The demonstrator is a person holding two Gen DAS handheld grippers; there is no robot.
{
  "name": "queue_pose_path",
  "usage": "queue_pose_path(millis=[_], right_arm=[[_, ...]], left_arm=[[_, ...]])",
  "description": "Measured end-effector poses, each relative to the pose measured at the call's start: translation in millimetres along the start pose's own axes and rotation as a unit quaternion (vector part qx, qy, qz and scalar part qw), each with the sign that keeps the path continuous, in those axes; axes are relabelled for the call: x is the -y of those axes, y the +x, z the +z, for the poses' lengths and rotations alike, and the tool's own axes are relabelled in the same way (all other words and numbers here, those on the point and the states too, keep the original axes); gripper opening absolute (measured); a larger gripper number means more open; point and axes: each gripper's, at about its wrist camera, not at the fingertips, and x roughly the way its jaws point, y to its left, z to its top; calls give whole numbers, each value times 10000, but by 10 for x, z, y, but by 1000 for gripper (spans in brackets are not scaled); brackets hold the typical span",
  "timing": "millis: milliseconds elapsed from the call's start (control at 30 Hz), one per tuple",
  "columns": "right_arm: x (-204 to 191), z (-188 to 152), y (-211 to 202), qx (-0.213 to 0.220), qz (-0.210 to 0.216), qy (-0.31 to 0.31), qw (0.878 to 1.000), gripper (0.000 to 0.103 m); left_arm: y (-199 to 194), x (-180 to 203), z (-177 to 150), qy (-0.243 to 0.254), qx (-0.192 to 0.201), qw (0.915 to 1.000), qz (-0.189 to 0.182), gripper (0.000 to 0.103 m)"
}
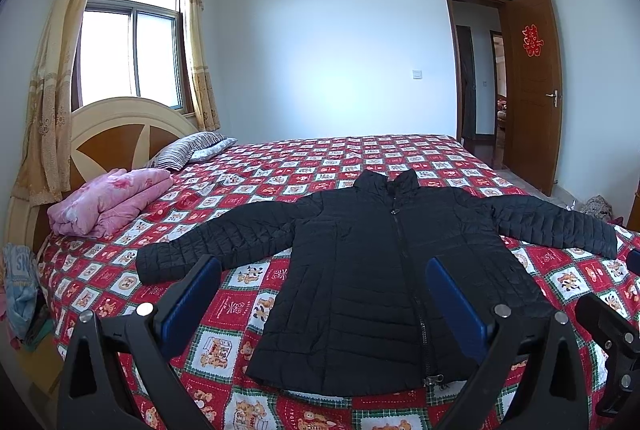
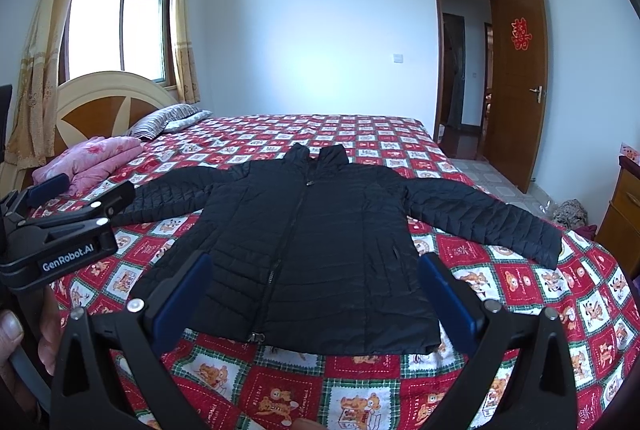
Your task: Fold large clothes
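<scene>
Both grippers sit nearest my lenses: left gripper [image 1: 322,294] with fingers [image 1: 192,294] spread wide, holding nothing; right gripper [image 2: 316,290] likewise agape, fingers [image 2: 448,294] empty. I see the black quilted jacket [image 1: 372,270] flat on the bed [image 1: 224,302], zipped, hem toward the near edge, collar toward the far edge, sleeves stretched out sideways. Folded pink blanket [image 1: 108,202] and striped pillow [image 1: 188,148] lie by the headboard [image 1: 120,126].

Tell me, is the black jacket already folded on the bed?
No, the black puffer jacket lies flat on the red patterned bedspread with both sleeves spread out.
</scene>
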Motion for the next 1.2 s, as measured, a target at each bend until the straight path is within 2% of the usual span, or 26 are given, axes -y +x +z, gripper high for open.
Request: queue_pose_path(millis=[633,767,867,1000,1100,1200], right_arm=[[6,-12,35,-67,82,24,9999,103],[125,-32,171,-219,226,180,9993,103],[378,-81,378,-456,150,431,9979,103],[974,-164,611,-637,-292,1016,9924,103],[1554,-245,721,-690,-667,1780,9793,103],[2102,-352,833,-849,-1018,2417,9612,103]], left_arm=[[42,-2,-15,3,-30,10000,-27,102],[150,9,-43,2,-145,9997,-220,102],[338,43,-105,77,-301,9991,-304,102],[685,77,-145,219,-449,9985,-202,102],[974,74,-137,215,-556,9981,-172,102],[1265,130,-135,293,-580,9977,-192,102]])
